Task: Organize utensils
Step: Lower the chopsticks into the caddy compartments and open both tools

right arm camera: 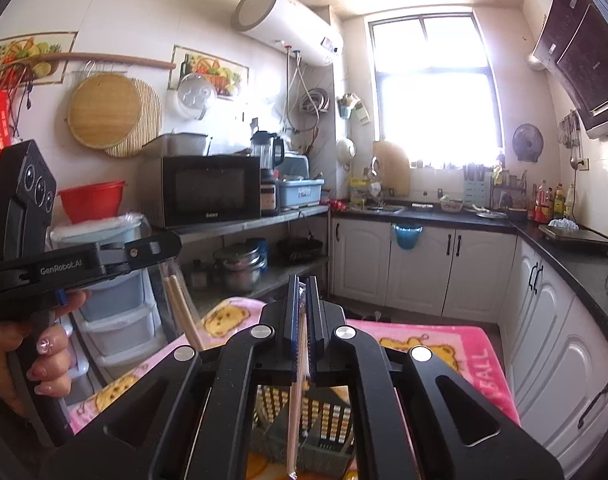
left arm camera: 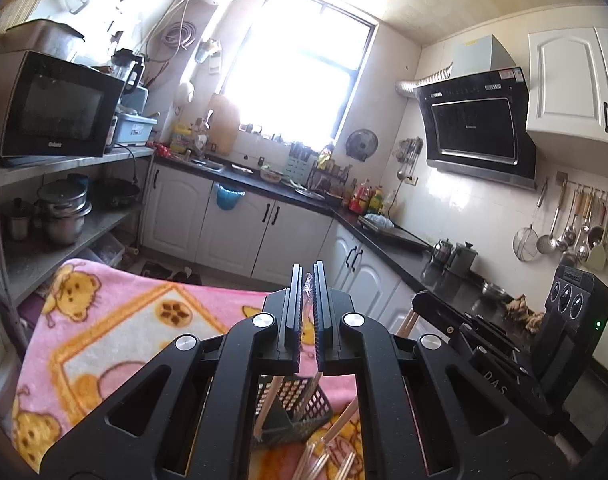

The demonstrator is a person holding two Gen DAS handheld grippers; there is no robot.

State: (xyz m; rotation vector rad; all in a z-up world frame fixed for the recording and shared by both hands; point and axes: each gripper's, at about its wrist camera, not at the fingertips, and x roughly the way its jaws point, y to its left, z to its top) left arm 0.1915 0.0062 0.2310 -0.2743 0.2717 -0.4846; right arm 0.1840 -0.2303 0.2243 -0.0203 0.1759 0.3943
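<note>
Pink blanket with yellow cartoon bears (left arm camera: 116,320) covers the tabletop, and the sorting job looks partly done as far as these views show.

At about 6 o'clock in the left wrist view, a dark perforated utensil basket (left arm camera: 300,404) sits on the blanket, seen through the gap beneath the left hand-held gripper (left arm camera: 308,280). At least one pair of chopsticks seems to stand in it already, though the frame of the tool hides most of it. Just below the basket, toward 6 o'clock, several loose wooden chopsticks (left arm camera: 323,460) lie on the blanket, some apparently in clear sleeves; these remain to be put away.

The left hand-held gripper is nearly closed, pinching what looks like a clear plastic sleeve between its pads; I cannot tell from this view alone what the sleeve contains.

Moving right, the right hand-held gripper (right arm camera: 303,284) is narrow too, clamped on a wrapped pair of chopsticks (right arm camera: 298,392) that hangs down toward 6 o'clock, its lower end over the basket. My judgement: both held items are close to drop-off, with the loose pile left afterwards.
</note>
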